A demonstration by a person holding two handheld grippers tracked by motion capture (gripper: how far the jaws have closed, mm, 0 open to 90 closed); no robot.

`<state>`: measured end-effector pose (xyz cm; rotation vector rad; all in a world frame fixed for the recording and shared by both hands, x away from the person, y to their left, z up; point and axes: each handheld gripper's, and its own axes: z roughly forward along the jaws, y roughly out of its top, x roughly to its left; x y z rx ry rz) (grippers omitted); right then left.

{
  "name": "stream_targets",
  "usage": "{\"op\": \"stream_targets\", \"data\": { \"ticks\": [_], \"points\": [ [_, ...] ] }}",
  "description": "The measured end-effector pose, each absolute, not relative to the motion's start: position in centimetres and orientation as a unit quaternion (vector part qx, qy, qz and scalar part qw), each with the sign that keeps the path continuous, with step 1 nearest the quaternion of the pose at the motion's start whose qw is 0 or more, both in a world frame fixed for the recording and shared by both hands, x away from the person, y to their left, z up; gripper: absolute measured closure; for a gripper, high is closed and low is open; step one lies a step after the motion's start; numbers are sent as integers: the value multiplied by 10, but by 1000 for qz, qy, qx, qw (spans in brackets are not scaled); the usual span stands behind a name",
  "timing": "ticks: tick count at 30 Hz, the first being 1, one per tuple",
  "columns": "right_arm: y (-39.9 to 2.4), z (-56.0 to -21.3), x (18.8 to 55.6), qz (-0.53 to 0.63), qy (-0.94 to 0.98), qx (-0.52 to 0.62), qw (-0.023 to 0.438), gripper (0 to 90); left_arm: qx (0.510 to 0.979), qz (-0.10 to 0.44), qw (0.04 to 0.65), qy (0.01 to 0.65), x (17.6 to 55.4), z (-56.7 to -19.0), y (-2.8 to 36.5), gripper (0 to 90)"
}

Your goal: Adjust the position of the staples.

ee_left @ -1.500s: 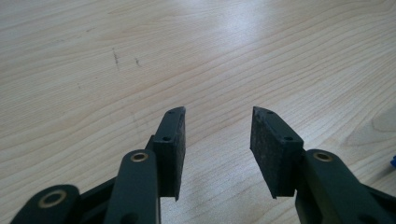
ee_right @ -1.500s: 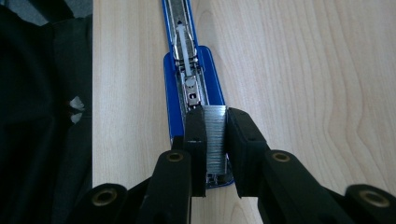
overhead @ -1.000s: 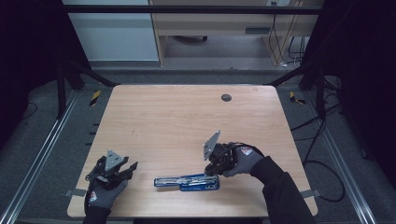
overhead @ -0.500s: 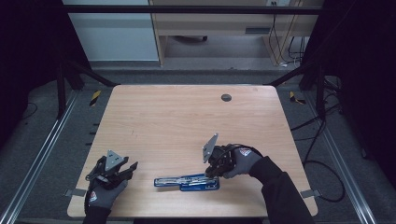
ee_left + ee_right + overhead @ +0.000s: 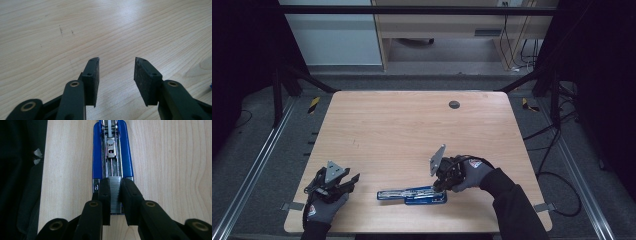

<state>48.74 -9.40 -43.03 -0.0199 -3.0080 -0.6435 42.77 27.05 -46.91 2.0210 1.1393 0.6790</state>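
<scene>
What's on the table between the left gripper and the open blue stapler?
Nothing: in the high view, only bare wood of the table separates the left gripper from the stapler.

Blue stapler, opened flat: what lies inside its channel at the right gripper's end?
Inside the blue stapler, a strip of staples sits between the right gripper pads, the pusher farther along. The channel floor beneath the staples is covered.

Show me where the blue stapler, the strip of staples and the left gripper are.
blue stapler (image 5: pixel 127 152): right gripper view, on its blue side wall.
strip of staples (image 5: pixel 115 191): right gripper view, on the strip's top, between the right gripper's jaws.
left gripper (image 5: pixel 116 65): left gripper view, midway between its open fingertips.
</scene>
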Motion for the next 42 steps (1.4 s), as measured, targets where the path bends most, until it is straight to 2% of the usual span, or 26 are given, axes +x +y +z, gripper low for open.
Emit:
{"op": "stream_targets", "data": {
  "ticks": [42],
  "points": [
    [-85,-436,487,-183,-983,14,33,786,783,263,353,440,428,-469,270,558]
  ]
}}
